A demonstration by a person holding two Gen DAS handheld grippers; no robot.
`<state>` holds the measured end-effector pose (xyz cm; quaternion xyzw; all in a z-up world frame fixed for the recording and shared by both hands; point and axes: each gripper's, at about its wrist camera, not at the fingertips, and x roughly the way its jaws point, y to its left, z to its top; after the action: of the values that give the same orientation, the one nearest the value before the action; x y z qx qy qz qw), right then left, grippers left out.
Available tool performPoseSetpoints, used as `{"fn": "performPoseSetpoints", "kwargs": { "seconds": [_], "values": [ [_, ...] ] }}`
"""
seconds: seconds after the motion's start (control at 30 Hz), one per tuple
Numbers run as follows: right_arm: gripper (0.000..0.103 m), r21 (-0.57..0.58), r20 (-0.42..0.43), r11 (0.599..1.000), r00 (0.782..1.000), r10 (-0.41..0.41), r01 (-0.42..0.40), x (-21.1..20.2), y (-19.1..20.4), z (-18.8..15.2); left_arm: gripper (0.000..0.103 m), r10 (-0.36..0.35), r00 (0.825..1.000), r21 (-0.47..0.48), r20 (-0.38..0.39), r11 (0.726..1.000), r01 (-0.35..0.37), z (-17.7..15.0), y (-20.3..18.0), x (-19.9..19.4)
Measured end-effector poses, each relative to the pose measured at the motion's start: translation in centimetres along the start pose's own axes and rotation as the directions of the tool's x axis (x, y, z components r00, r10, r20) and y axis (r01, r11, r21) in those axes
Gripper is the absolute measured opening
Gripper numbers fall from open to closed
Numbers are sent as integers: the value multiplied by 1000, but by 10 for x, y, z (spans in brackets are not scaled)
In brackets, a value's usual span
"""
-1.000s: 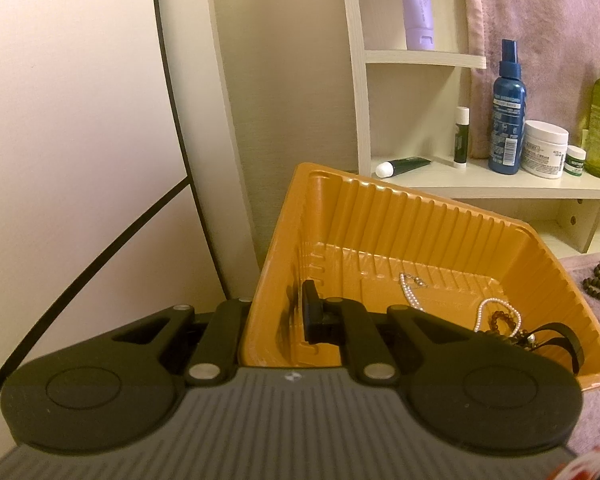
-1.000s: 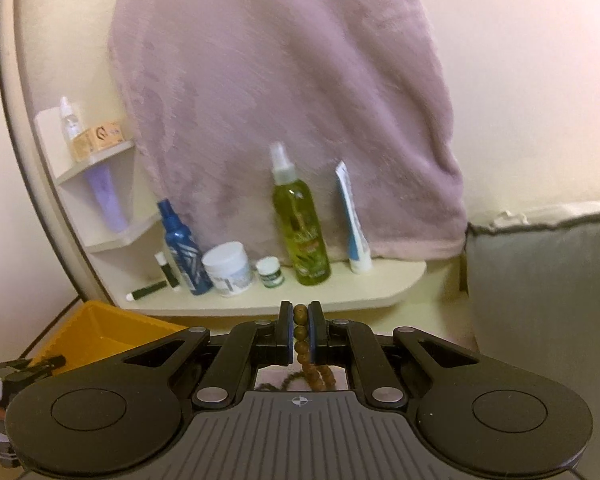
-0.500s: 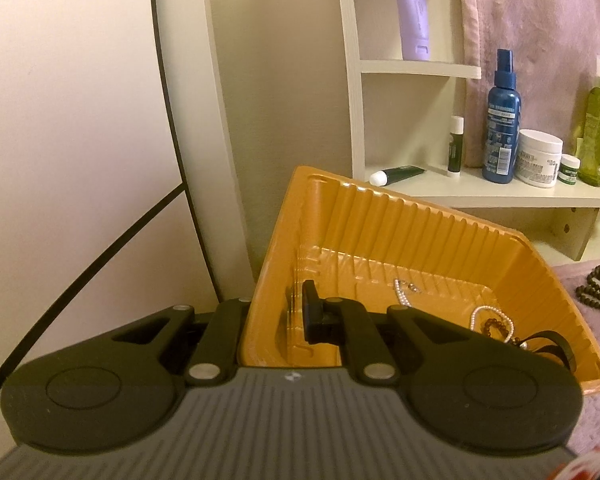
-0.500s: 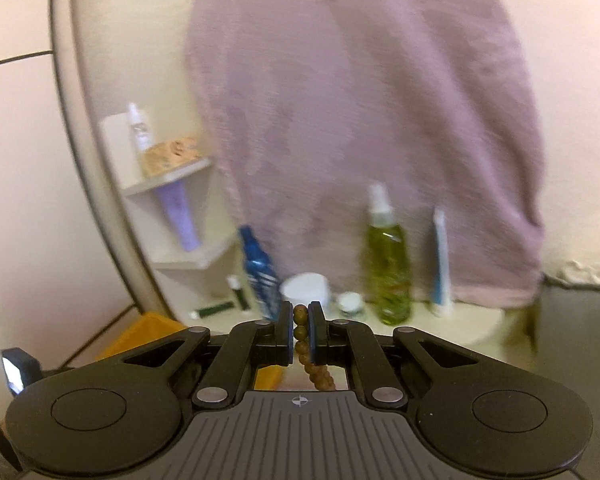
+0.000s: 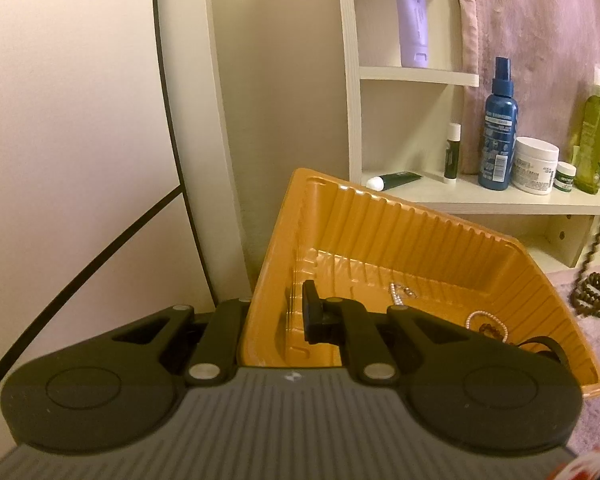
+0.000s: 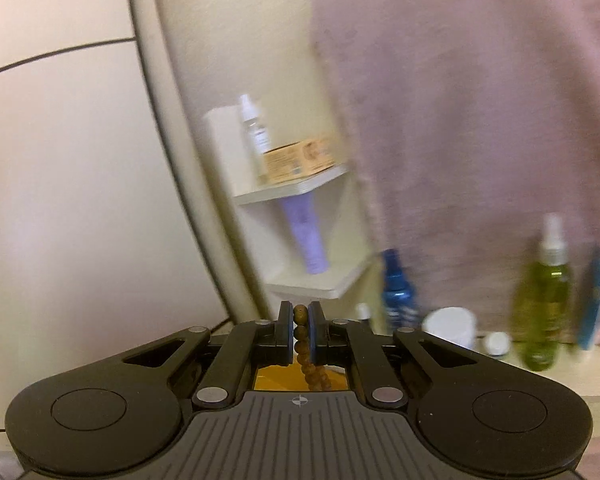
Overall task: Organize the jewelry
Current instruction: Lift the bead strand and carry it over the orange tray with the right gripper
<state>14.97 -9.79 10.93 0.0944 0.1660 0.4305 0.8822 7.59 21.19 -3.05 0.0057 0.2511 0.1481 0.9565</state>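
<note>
Swinging toward the tilted tray [image 5: 380, 232], the right gripper [image 6: 300, 330] pinches a bead strand [image 6: 305, 354] whose hanging tail could snag the rim; the left gripper [image 5: 284, 316] clamps the tray wall.

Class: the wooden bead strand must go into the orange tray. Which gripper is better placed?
Right. The right gripper is shut on the bead strand; the left gripper clamps the orange tray wall.
</note>
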Motion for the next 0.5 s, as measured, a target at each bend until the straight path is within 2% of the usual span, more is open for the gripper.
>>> {"fn": "performPoseSetpoints", "kwargs": {
  "seconds": [0.23,0.5],
  "values": [
    [7,10,-64,1000,998,17,-16,45,8,-18,10,-9,1000,-7,5,1000,9,0,1,0],
    [7,77,-217,997,976,11,6,84,-7,-62,10,-11,1000,-12,3,1000,11,-1,2,0]
  ]
}}
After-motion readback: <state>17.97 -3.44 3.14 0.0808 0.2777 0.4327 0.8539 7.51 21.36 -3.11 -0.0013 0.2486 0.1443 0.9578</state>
